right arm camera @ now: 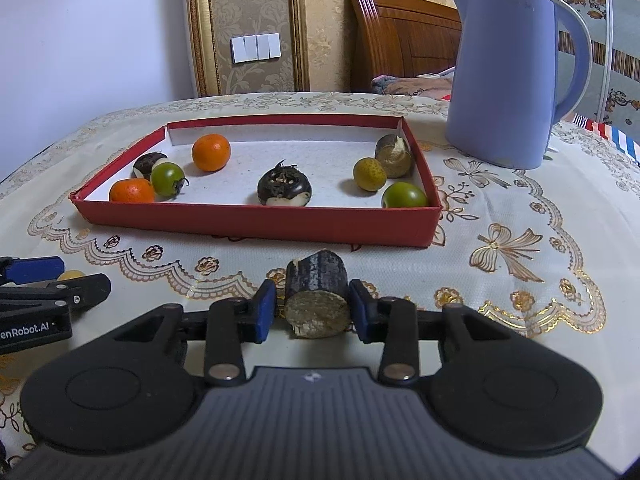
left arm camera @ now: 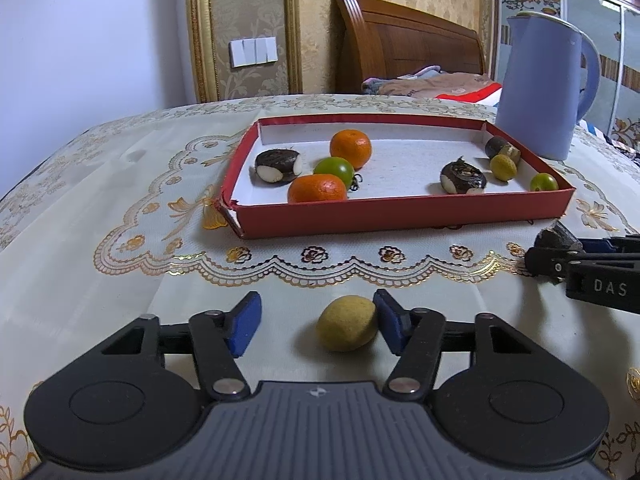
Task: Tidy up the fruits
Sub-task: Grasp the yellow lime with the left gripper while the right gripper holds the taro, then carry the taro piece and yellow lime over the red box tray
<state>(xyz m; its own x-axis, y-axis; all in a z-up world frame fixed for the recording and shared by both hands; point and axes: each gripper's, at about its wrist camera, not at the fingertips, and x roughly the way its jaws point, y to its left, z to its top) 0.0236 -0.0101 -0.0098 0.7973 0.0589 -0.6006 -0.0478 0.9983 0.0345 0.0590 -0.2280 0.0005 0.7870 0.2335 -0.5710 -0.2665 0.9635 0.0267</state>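
A red tray (left arm camera: 400, 212) (right arm camera: 256, 229) holds two oranges (left arm camera: 351, 148), green fruits (left arm camera: 334, 170), dark water chestnuts (left arm camera: 278, 165) and a sugarcane piece (right arm camera: 394, 155). My left gripper (left arm camera: 318, 326) is open around a yellow fruit (left arm camera: 347, 328) on the tablecloth; the right pad touches it, the left pad stands apart. My right gripper (right arm camera: 312, 308) has its pads against both sides of a dark sugarcane piece (right arm camera: 316, 300) resting on the cloth in front of the tray. Each gripper shows at the edge of the other's view.
A blue kettle (right arm camera: 508, 76) stands at the back right of the tray. The table wears a cream lace cloth (left arm camera: 120, 200) with gold trim. A bed headboard (left arm camera: 408, 40) and wall lie behind.
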